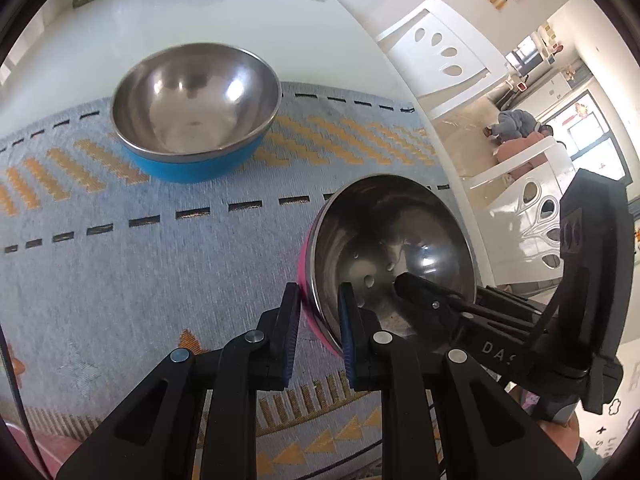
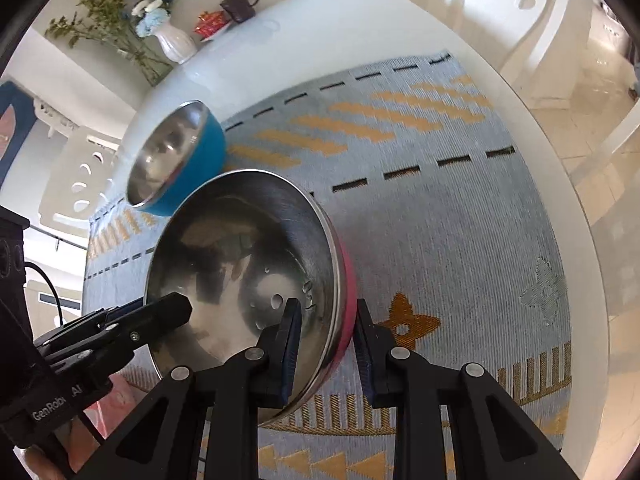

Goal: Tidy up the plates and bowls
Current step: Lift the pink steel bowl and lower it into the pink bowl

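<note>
Starting at the left of the table [image 1: 224, 12], we see the blue bowl [image 1: 192, 160] standing upright on the woven mat [image 1: 140, 280], its steel inside facing up; its far rim reaches past the mat's back edge. It sits well apart from both of our grippers, up and to the left of them in the left wrist view.

Moving right, our left gripper [image 1: 318, 340] has its two blue pads on either side of the rim of the pink bowl [image 1: 306, 280]: one pad against the pink outer wall, the other inside against the steel. The jaws stand narrow, closed onto that rim. The pink bowl is tilted on its side, its open mouth turned toward our right, and it lies just ahead of the fingers, over the mat.

Further right, our right gripper [image 2: 326, 340] grips the same pink bowl [image 2: 348, 292] at the opposite side of its rim, one pad inside on the steel, the other just outside the pink wall, jaws narrow around it. From this view the blue bowl [image 2: 200, 168] sits just behind the pink one, near the mat's far left corner.

At the far edge of the table stand a white vase [image 2: 176, 44] with flowers and a dark teapot [image 2: 240, 4].
</note>
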Tool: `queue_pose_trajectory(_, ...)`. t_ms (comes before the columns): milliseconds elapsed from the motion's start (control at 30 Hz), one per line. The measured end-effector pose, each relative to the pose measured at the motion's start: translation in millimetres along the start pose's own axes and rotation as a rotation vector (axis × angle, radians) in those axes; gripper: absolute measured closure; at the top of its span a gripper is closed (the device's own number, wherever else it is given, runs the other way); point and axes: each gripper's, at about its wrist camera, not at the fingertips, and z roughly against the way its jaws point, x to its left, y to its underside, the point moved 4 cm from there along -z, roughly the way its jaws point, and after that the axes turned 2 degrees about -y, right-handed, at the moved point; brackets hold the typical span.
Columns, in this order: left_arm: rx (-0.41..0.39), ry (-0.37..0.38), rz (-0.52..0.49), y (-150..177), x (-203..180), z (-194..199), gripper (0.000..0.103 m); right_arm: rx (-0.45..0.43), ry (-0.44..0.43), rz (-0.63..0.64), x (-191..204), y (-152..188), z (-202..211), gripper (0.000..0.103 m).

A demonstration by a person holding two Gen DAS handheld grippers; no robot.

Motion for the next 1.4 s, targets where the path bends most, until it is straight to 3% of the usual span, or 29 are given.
queue_pose_trajectory(233,-0.082,-0.059,-0.042,8,-6,41,0.087,-0.027,-0.034,0.035,24,6,25,0.078)
queue_pose_trajectory(500,-0.187,-0.088,0.011,27,7,114,0.087,-0.04,-0.134,0.095,84,23,61,0.078)
queue_pose_trajectory(767,-0.278,-0.183,0.077,66,46,195,0.084,0.006,-0.248,0.17,168,43,69,0.078)
queue_pose_trajectory(933,-0.294,-0.21,0.147,88,80,226,0.084,0.058,-0.269,0.237,217,64,58,0.077)
queue_pose_trajectory(1133,-0.273,-0.262,0.176,112,116,232,0.084,0.133,-0.255,0.274,256,92,30,0.077)
queue_pose_trajectory(1400,-0.187,-0.204,0.257,143,164,209,0.084,0.194,-0.187,0.262,271,121,-1,0.077)
